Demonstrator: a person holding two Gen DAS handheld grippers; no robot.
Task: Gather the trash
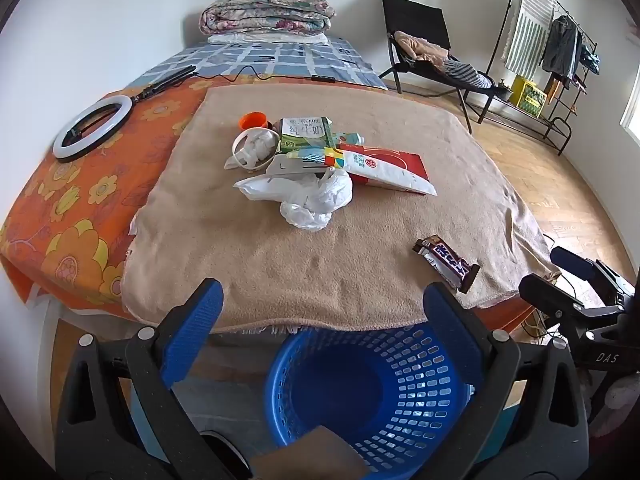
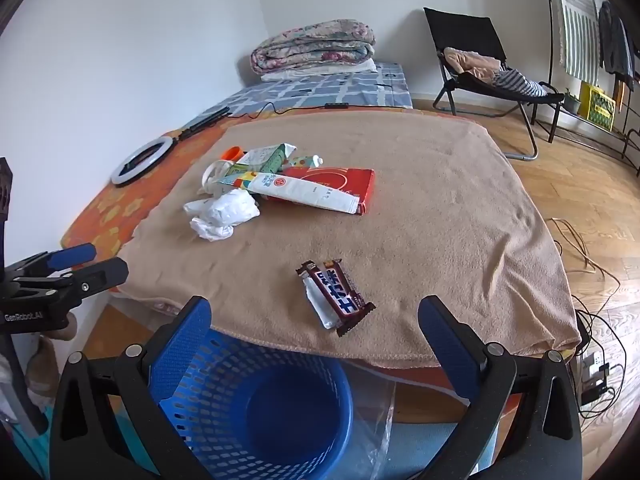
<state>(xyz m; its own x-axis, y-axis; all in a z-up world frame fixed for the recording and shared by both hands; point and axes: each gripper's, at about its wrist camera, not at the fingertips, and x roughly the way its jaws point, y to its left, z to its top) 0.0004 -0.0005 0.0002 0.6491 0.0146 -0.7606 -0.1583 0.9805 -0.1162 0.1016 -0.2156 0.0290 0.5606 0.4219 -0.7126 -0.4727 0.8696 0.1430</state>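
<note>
Nothing collected yet; blue basket (image 2: 256,408) looks empty on the floor at the table's near edge. Candy wrapper (image 2: 336,300) lies alone near that edge, closest to the right gripper (image 2: 316,328): take it first, pinch across its short side, press into the blanket (image 2: 440,208) so a finger gets under. Rest of the trash pile (image 1: 316,160) sits mid-table. Left gripper (image 1: 324,312) and right both hover level above the basket, jaws wide, holding nothing

Trash pile (image 1: 316,160) mid blanket (image 1: 248,264), basket (image 1: 372,400) below front edge
</note>
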